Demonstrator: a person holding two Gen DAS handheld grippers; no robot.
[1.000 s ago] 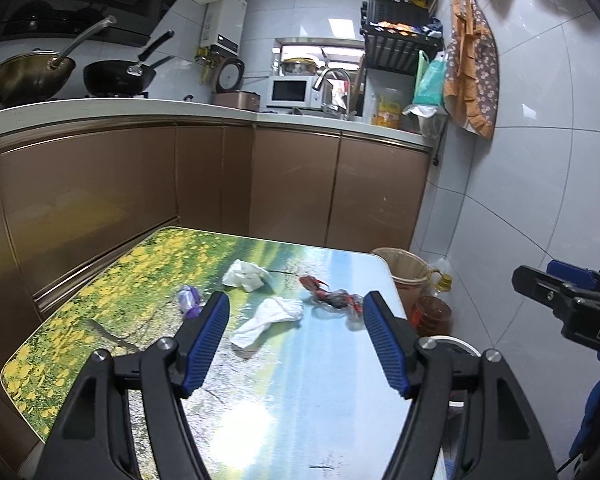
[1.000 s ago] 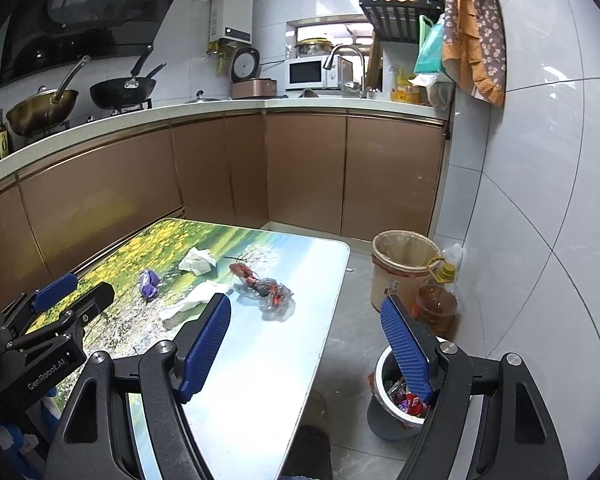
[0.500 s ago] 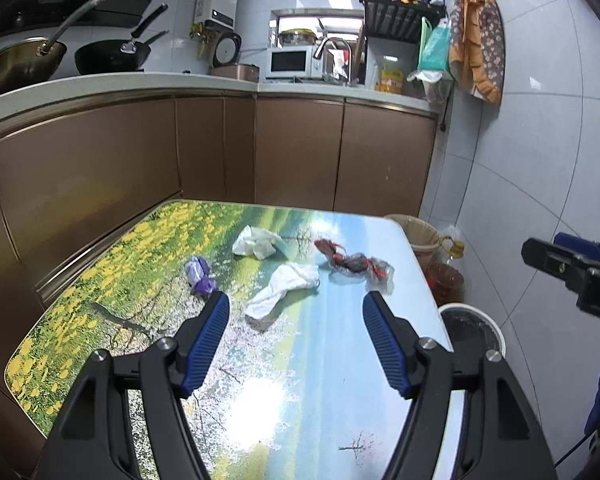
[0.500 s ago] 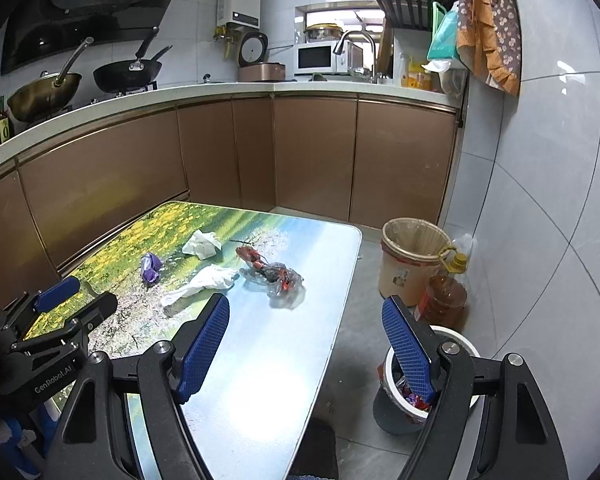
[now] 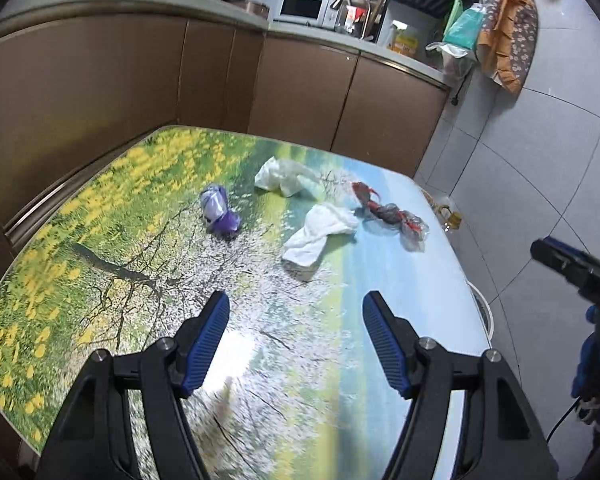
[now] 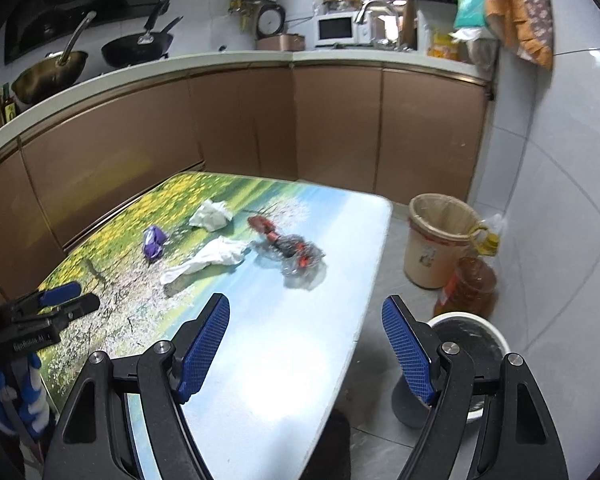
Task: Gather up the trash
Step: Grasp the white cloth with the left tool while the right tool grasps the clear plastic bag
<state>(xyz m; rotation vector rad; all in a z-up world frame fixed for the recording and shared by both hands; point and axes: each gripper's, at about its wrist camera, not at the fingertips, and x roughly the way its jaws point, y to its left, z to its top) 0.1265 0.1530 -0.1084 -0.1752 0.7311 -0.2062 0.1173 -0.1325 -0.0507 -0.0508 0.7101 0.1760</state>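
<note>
Several pieces of trash lie on the flower-print table (image 5: 100, 240): a purple wrapper (image 5: 219, 212) (image 6: 153, 241), a crumpled white tissue (image 5: 284, 176) (image 6: 212, 216), a long white tissue (image 5: 320, 236) (image 6: 212, 258), and a red and clear plastic wrapper (image 5: 392, 216) (image 6: 296, 250). My left gripper (image 5: 296, 336) is open and empty above the table's near part, short of the long tissue. My right gripper (image 6: 306, 344) is open and empty over the table's right front edge.
On the floor right of the table stand a beige bin with a liner (image 6: 440, 240), an amber oil jug (image 6: 470, 284) and a white-rimmed grey bin (image 6: 468, 340). Brown cabinets (image 6: 260, 128) and a counter wrap the back and left. A tiled wall (image 6: 560, 200) is at right.
Both grippers have moved forward and tilted down toward the table. The trash looms larger in both views. Both stay open.
</note>
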